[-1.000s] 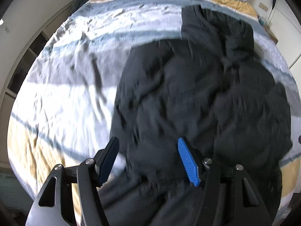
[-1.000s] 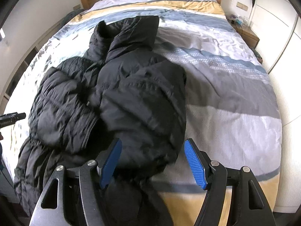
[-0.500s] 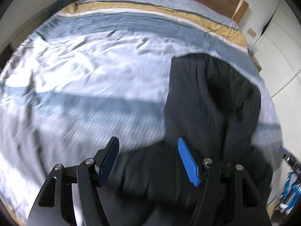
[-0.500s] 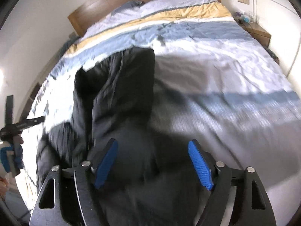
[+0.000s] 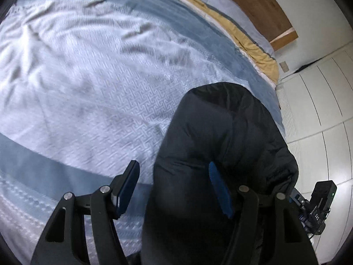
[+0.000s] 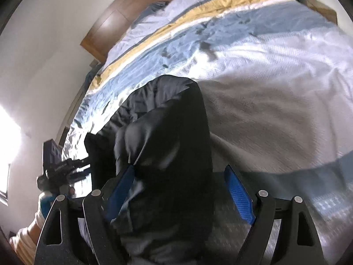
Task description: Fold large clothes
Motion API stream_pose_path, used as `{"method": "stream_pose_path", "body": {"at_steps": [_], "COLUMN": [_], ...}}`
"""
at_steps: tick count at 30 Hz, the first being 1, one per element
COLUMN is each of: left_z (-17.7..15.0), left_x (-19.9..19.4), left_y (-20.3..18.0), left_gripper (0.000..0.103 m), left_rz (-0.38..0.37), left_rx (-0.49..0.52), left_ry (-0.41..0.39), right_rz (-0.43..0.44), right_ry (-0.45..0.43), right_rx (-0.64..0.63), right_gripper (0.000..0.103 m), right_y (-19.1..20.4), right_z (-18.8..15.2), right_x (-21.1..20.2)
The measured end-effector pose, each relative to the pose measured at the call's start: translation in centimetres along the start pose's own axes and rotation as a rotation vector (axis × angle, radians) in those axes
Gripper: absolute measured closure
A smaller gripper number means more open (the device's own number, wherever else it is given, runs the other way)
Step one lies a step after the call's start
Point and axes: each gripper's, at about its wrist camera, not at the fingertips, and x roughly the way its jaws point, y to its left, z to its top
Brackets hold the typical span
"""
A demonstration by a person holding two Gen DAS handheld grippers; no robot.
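Two views show the same black puffer jacket [image 5: 220, 145] lying on a bed [image 5: 88, 77] with a cover striped in white, blue and yellow. Only the left wrist view shows the white wardrobe doors [image 5: 320, 110] at the right, and the other device low at the right edge; some small letters are on it, but they are too small to read. Only the right wrist view shows a bright window [image 6: 8, 137] at the left, and a sleeve [image 6: 24, 238] of the person near the lower left corner. The wooden headboard [image 6: 110, 26] appears in both. The jacket's long axis runs from the hand-held grippers up toward the headboard, with its rounded end pointing that way. The left hand-held gripper [image 5: 174, 190] is spread, one finger over the bed cover, the other over the jacket, and it pinches nothing. The right hand-held gripper [image 6: 178, 196] has just been opening; its jaws stand wide on either side of the jacket's dark fabric, without pressing on it.
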Motion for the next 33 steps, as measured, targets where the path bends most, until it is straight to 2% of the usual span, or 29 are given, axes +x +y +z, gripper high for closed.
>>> {"method": "stream_pose_path", "body": {"at_steps": [3,5,6,7,8,10,13,17,22,28,33], "left_z": [0.1,0.1,0.1,0.0,-0.1,-0.3,-0.8,-1.7,-3.9,-9.5,-14.3], "left_x": [1.3,1.9,2.1,2.2,2.2,1.9,0.5,-2.4,-7.0,-14.4,-17.2], "left_y": [-0.8,-1.3,-1.4,-1.6,-2.0,-2.8,-3.5,-4.1,-4.2,-2.9,-1.3], "left_gripper": [0.041,0.067,0.072,0.084,0.091,0.095,0.097,0.098,0.098,0.099,0.099], "left_rz": [0.057,0.075,0.08,0.092,0.103,0.124,0.139,0.138,0.097,0.023,0.006], "left_rx": [-0.006,-0.001,-0.005,-0.004,0.008,0.041,0.065,0.077,0.064,0.069,0.068], "left_ry": [0.002,0.007,0.016,0.02,0.022,0.019,0.004,-0.036,-0.08,-0.13,-0.121], "right_rz": [0.056,0.042,0.03,0.02,0.018,-0.001,-0.014,-0.006,0.039,0.134,0.148], "right_ry": [0.004,-0.004,-0.009,-0.01,-0.003,0.023,0.011,-0.022,-0.06,-0.09,-0.069], "right_rx": [0.06,0.089,0.085,0.074,0.069,0.052,0.001,-0.021,-0.046,-0.125,-0.167], "right_gripper": [0.019,0.019,0.02,0.03,0.039,0.075,0.088,0.091,0.091,0.091,0.091], "right_y": [-0.2,0.1,0.4,1.0,1.4,2.4,3.7,4.4,4.9,6.4,6.5], "right_z": [0.7,1.6,1.9,2.3,2.4,2.7,2.4,1.6,-1.0,-5.7,-10.7], "right_x": [0.8,1.3,1.4,1.5,1.5,1.6,0.3,-2.3,-6.5,-13.1,-16.5]}}
